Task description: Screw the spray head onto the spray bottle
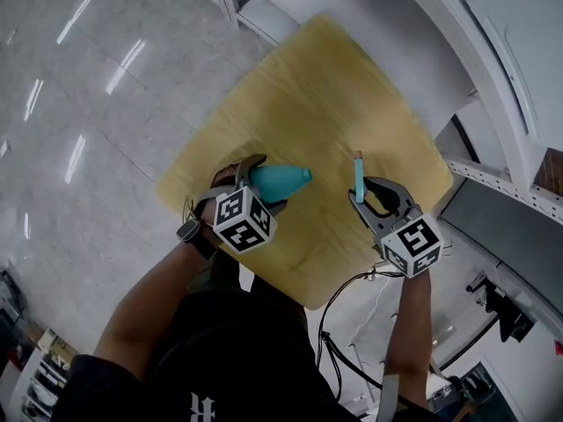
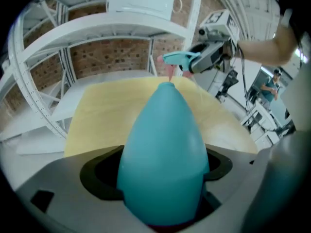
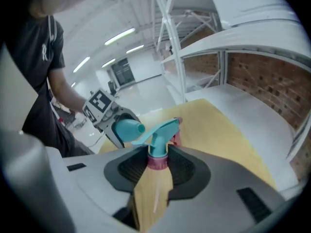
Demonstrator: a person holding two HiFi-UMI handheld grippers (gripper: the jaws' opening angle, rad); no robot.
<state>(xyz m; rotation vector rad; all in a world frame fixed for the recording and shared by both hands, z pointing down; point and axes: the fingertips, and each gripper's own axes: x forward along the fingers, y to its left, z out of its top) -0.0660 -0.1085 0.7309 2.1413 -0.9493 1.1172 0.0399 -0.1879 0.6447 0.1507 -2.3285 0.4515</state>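
My left gripper squeezes the blue spray bottle tight, up over the yellow worktop. My right gripper squeezes the spray head by its pink ring, just right of the spray bottle, not touching it.

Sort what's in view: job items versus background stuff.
Job:
- teal spray bottle, clamped in the left gripper
- spray head, clamped at its pink collar in the right gripper

Background:
- wooden tabletop
- white shelving frame
- brick wall
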